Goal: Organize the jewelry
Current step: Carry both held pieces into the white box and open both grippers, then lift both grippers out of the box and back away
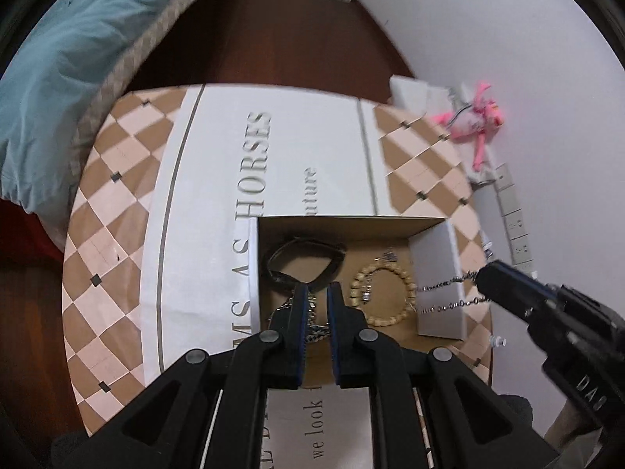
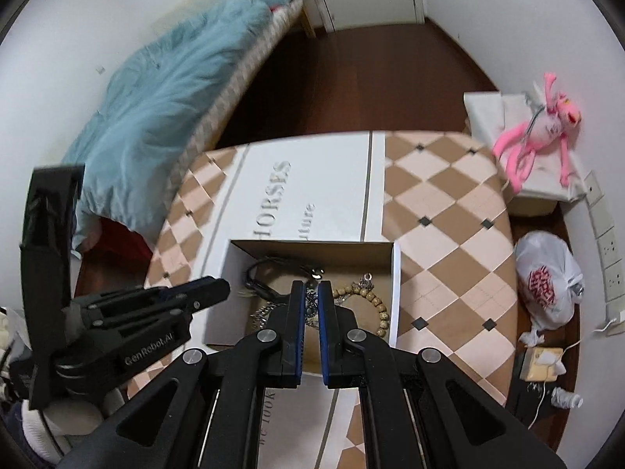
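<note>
My left gripper (image 1: 316,297) hangs over the open cardboard box (image 1: 332,222) on the checkered table (image 1: 113,211), its 2 blue-padded fingers a narrow gap apart with nothing pinched between them. Under its tips lie a black cord bracelet (image 1: 304,258) and a tangle of silver chain (image 1: 312,332); a wooden bead bracelet (image 1: 384,293) sits just to their right on the box floor. My right gripper (image 1: 486,281) reaches in from the right, closed on a silver chain necklace (image 1: 445,293) whose 2 strands run across the box's white right wall (image 1: 441,285) toward the beads. From the right wrist camera that gripper (image 2: 311,293) shows only a thin slit between its pads, and the chain there is too blurred to trace, I think. A pink plush toy (image 2: 543,129) lies on a white box beyond the table.
</note>
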The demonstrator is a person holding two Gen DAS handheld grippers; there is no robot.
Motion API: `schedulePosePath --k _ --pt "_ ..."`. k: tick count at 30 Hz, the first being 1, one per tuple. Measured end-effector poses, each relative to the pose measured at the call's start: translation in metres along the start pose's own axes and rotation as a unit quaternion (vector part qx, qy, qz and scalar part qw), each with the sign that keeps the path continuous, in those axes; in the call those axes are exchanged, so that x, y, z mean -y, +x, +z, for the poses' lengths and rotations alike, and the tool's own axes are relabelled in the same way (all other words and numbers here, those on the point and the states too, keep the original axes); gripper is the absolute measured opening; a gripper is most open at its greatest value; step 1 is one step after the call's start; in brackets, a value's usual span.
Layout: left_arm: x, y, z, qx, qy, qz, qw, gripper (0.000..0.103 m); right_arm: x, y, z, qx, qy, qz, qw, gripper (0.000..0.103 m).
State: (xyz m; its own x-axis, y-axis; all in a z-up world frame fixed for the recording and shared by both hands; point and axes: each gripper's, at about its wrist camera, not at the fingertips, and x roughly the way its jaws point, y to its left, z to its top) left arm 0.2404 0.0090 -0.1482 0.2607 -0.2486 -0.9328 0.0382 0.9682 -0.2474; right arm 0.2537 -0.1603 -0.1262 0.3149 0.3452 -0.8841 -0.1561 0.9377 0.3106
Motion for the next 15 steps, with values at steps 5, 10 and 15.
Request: schedulePosePath --k 5,10,15 --pt "-0.003 0.0 0.01 0.002 -0.015 0.012 0.9998 0.011 0.008 0.027 0.005 -0.049 -0.001 -0.018 0.999 0.007" --pt "-0.004 -0.013 0.015 0.028 -0.015 0.037 0.9988 0.049 0.013 0.032 0.006 -0.063 -0.002 -0.033 0.997 0.014" --pt "-0.009 -0.022 0.011 0.055 -0.007 0.071 0.9959 0.077 0.016 0.025 0.004 -0.052 -0.01 -0.068 0.996 0.029"
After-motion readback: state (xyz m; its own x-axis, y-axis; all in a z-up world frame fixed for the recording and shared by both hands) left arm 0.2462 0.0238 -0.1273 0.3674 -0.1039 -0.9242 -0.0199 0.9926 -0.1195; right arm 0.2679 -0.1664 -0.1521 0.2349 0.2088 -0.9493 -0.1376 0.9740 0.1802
